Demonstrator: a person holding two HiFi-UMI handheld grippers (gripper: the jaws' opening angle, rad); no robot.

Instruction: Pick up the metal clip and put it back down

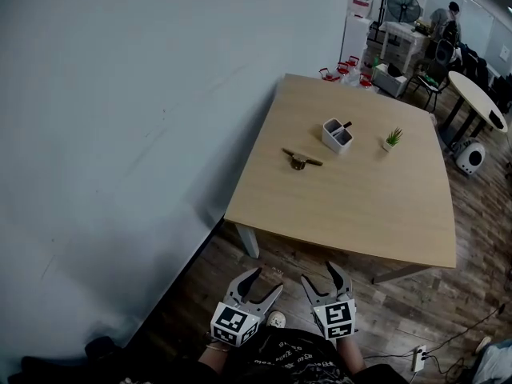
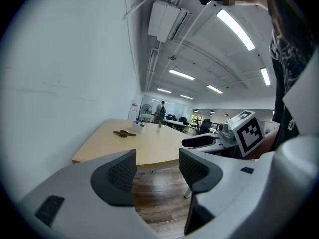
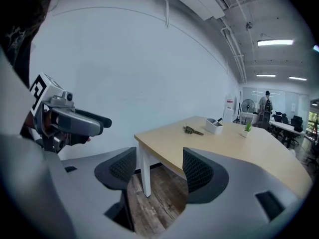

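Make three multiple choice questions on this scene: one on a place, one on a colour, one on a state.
1. Where is the metal clip?
A: on the table, left of the holder in the head view
B: on the floor
C: inside the holder

2. What colour is the holder?
A: red
B: white
C: black

3. How do the left claw and right claw stand?
A: both shut
B: both open and empty
C: one open, one shut

Answers:
1 A, the clip lies on bare tabletop beside the holder.
2 B, its walls are white.
3 B, each gripper view shows a gap with nothing in it.
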